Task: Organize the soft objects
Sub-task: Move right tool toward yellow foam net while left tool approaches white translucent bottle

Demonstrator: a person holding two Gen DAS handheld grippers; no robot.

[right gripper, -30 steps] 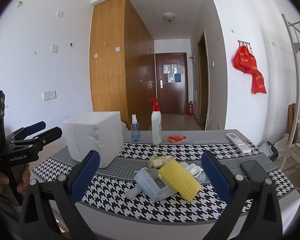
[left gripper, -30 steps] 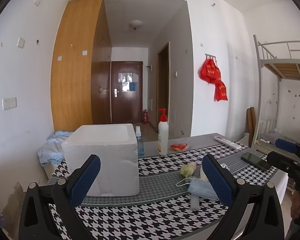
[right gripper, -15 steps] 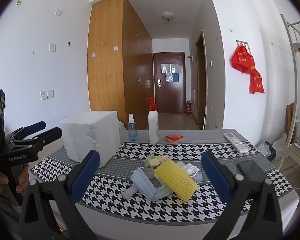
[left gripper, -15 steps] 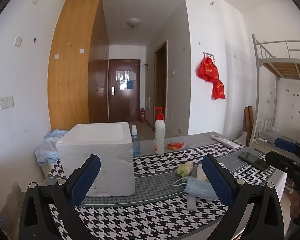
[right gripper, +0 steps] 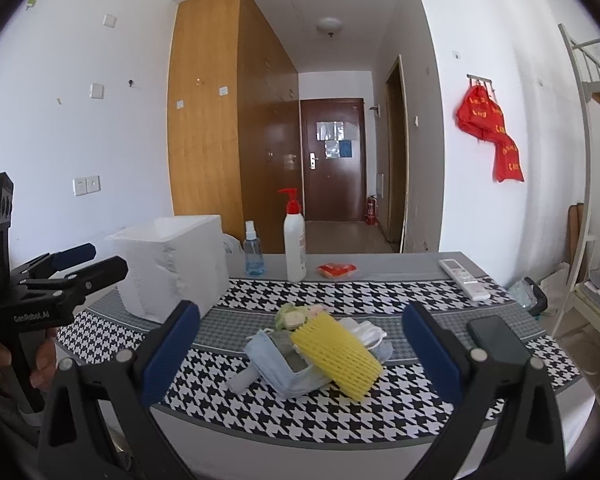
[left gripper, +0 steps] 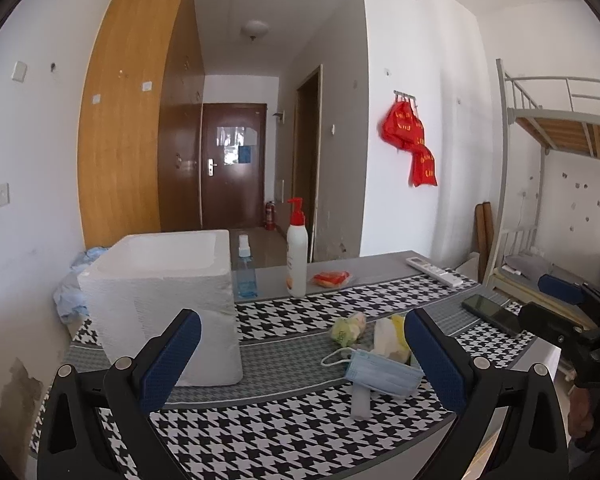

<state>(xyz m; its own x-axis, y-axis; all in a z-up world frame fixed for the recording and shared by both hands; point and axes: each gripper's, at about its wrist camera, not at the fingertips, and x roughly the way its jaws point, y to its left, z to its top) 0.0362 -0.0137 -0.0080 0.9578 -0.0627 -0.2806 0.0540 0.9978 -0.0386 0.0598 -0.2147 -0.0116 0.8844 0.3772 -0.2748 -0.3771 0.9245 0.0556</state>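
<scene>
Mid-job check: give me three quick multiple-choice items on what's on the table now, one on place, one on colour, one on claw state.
1. Where does the foam box stand relative to the pile of soft things?
A left
B right
C on top

2. What colour is the foam net sleeve?
A red
B yellow
C green

3. The right claw is:
A shut on the face mask
B shut, empty
C open

Answers:
1 A, the box sits left of the pile.
2 B, it is yellow, lying over the blue face mask.
3 C, its pads stand wide apart, holding nothing.
</scene>
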